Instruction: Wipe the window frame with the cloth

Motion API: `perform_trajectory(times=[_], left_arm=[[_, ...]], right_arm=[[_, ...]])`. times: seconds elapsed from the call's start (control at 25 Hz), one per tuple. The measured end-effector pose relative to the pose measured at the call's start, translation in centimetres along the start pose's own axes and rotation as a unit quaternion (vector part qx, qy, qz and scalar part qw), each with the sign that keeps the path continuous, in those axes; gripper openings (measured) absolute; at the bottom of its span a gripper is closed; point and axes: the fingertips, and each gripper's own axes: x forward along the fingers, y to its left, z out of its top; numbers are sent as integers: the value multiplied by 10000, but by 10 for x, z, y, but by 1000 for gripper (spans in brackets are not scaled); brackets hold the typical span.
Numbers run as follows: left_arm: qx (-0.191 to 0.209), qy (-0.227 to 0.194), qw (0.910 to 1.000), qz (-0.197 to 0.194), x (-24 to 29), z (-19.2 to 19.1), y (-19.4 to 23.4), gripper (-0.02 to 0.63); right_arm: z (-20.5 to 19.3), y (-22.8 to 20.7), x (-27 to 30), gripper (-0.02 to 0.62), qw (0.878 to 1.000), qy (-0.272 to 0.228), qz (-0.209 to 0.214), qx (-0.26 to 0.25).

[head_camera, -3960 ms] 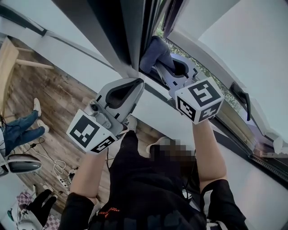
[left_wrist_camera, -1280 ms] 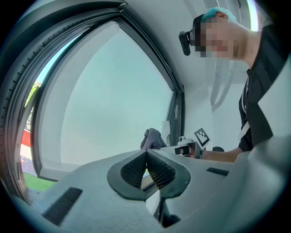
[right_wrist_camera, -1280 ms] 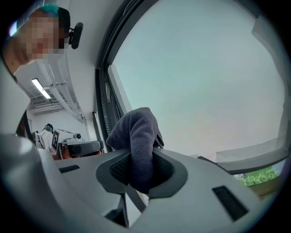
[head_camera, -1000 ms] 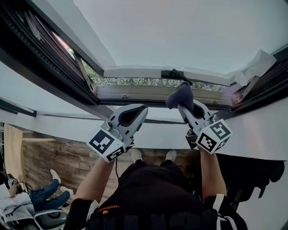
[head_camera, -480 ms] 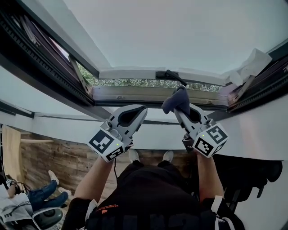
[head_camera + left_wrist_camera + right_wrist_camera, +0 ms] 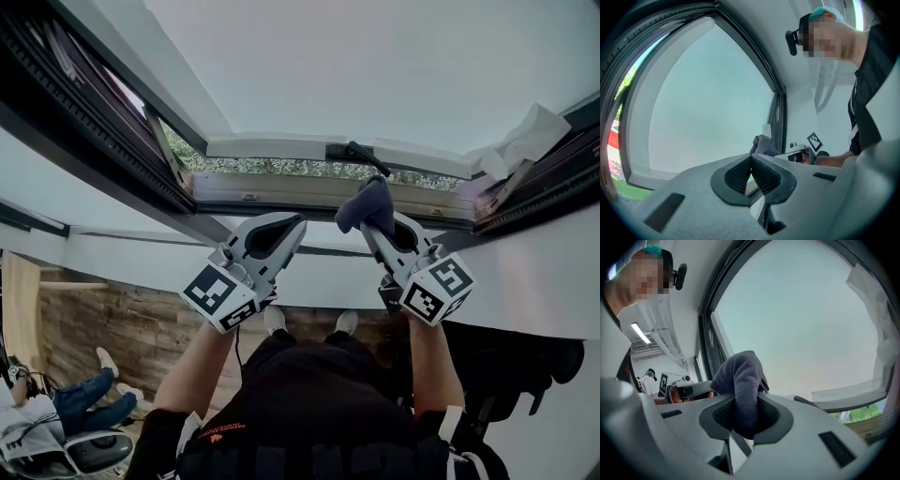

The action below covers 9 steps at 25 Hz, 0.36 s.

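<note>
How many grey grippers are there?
2. The left grey gripper is shut and empty; the right grey gripper beside it clamps the dark blue cloth near the white window frame. None seem hidden.

This looks like an office or lab workroom, though little of the room shows. A big white window frame (image 6: 281, 192) has its sash tilted open onto greenery (image 6: 281, 167). Below it runs a wood-plank floor (image 6: 122, 328), and at its lower left corner a seated person (image 6: 66, 408) occupies an office chair (image 6: 94, 452). Strip lights (image 6: 641, 333) line the ceiling.
</note>
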Motion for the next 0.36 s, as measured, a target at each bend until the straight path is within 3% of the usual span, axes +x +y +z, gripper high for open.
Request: perform_trajectory(times=[0.36], left_arm=[[-19,8,10000,-9,1,-2,0,20]], right_arm=[[0,0,1,63,10000,-13,-5,52]])
